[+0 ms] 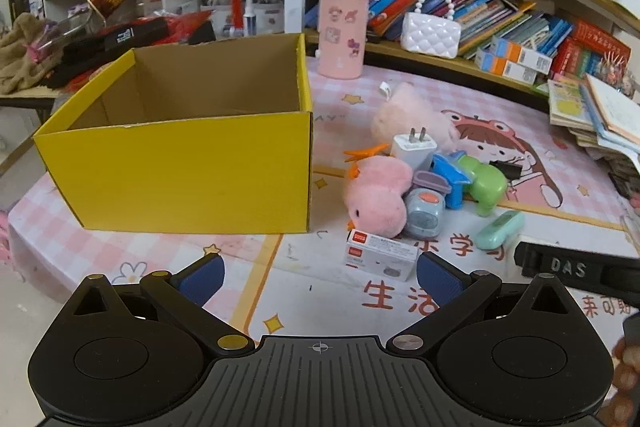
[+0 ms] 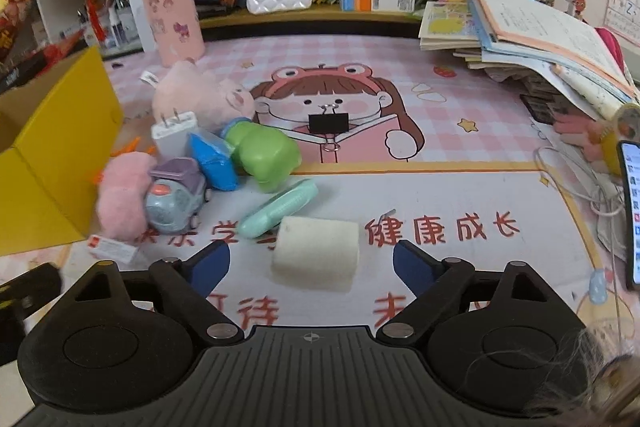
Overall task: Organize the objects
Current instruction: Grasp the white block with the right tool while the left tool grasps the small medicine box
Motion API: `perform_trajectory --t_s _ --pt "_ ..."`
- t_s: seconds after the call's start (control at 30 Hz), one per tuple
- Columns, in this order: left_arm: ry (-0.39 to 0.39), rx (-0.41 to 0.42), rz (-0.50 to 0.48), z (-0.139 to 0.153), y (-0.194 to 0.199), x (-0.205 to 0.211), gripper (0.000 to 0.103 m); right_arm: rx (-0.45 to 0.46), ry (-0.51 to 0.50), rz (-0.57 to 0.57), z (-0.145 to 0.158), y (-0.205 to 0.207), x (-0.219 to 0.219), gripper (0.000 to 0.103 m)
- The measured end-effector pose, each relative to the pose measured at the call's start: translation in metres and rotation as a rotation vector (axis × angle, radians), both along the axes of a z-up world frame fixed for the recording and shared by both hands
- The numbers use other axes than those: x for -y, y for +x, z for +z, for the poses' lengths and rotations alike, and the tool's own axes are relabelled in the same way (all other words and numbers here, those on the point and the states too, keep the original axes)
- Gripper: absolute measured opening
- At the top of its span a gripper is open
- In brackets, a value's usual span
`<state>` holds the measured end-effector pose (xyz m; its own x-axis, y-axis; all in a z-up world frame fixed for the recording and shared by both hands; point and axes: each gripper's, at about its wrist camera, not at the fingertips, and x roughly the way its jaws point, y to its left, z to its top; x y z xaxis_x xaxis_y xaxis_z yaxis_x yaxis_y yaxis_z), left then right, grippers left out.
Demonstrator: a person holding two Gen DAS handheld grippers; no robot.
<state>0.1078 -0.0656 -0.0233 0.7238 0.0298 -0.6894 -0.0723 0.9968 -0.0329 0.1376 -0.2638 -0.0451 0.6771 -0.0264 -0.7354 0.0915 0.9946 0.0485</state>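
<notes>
- The right gripper (image 2: pixel 311 263) stands with its jaws well apart around a white sponge block (image 2: pixel 316 254) lying on the desk mat (image 2: pixel 460 155); the blue pads flank it without touching, so nothing is gripped yet.
- The left gripper (image 1: pixel 319 281) hangs wide open and empty, a small white box with a red label (image 1: pixel 378 254) just beyond it.
- The yellow cardboard box (image 1: pixel 180 171) shows no items inside as far as the view reaches, so the sorting looks barely begun.
- Left to gather, I judge: the pink plush (image 1: pixel 376 195), toy car (image 2: pixel 178 195), white charger plug (image 2: pixel 176 131), blue toy (image 2: pixel 214 163), green toy (image 2: pixel 264 153), mint case (image 2: pixel 280 213) and black binder clip (image 2: pixel 329 125).
- Readable writing: "DAS" on the black bar (image 1: pixel 568 269) at the left view's right edge; the mat carries red Chinese characters, among them 健康成长; the small box's print is too fine to read.
</notes>
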Motion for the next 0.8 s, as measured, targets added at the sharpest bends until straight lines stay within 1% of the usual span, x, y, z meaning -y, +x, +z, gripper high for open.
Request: perform_trajectory --t_s 0.07,0.2,0.3,0.33,0.37,0.47,0.53,0.57,0.6,0.63,0.73,0.8 --pt "0.015 -0.009 -0.001 -0.001 0.002 0.003 0.103 -0.020 -0.009 0.006 -0.006 0.007 0.002 0.081" --pt "0.021 -0.030 -0.006 -0.004 0.007 0.008 0.103 -0.068 0.005 0.010 -0.018 0.021 0.007 0.078" --pt "0.028 -0.049 -0.003 -0.008 0.013 0.012 0.103 -0.092 0.032 0.025 -0.024 0.029 0.010 0.070" --pt "0.026 -0.055 -0.003 -0.010 0.015 0.014 0.103 -0.098 0.041 0.031 -0.025 0.031 0.012 0.061" --pt "0.019 -0.061 -0.004 -0.012 0.018 0.015 0.103 -0.103 0.053 0.043 -0.026 0.033 0.013 0.055" --pt "0.014 -0.074 -0.011 -0.018 0.027 0.020 0.103 -0.101 0.074 0.066 -0.024 0.034 0.018 0.049" --pt "0.027 -0.072 -0.026 -0.023 0.034 0.025 0.101 -0.097 0.112 0.069 -0.021 0.034 0.023 0.048" --pt "0.037 -0.072 -0.042 -0.025 0.037 0.028 0.099 -0.095 0.124 0.070 -0.018 0.033 0.026 0.048" --pt "0.055 -0.073 -0.066 -0.027 0.041 0.032 0.094 -0.092 0.131 0.076 -0.016 0.032 0.027 0.048" --pt "0.071 -0.073 -0.086 -0.029 0.044 0.036 0.090 -0.083 0.136 0.087 -0.013 0.030 0.028 0.048" --pt "0.103 -0.092 -0.134 -0.037 0.055 0.044 0.072 -0.051 0.129 0.123 -0.004 0.024 0.027 0.048" --pt "0.103 -0.109 -0.150 -0.042 0.060 0.044 0.068 -0.028 0.111 0.148 0.001 0.020 0.024 0.048"
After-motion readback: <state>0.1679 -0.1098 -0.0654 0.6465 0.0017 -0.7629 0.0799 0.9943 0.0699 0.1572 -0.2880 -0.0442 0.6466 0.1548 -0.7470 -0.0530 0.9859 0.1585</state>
